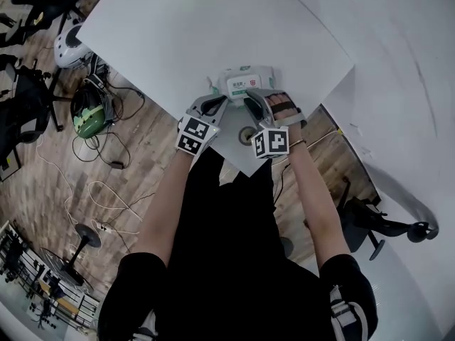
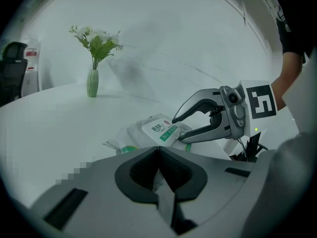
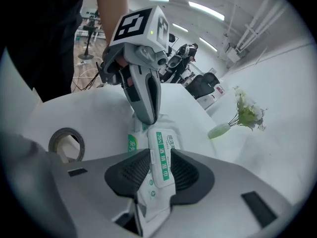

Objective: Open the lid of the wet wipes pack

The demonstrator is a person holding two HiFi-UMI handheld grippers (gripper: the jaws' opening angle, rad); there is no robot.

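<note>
1. Head view: the wet wipes pack point(image 1: 245, 82) is seen on the table point(image 1: 178, 41) at 12 o'clock.
2. Left gripper view: the left gripper point(image 2: 158, 150) is held with jaws pressed together; an unpinned pack would likely be dragged.
3. Right gripper view: the right gripper point(image 3: 158, 165) is spread astride the lid point(image 3: 162, 155); the pack body could be pinched instead.

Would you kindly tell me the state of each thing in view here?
Wet wipes pack: lying flat, its lid apparently closed.
Left hand-held gripper: shut on the pack's edge.
Right hand-held gripper: open, jaws astride the lid.
Vase: upright.
Tape roll: lying flat.
</note>
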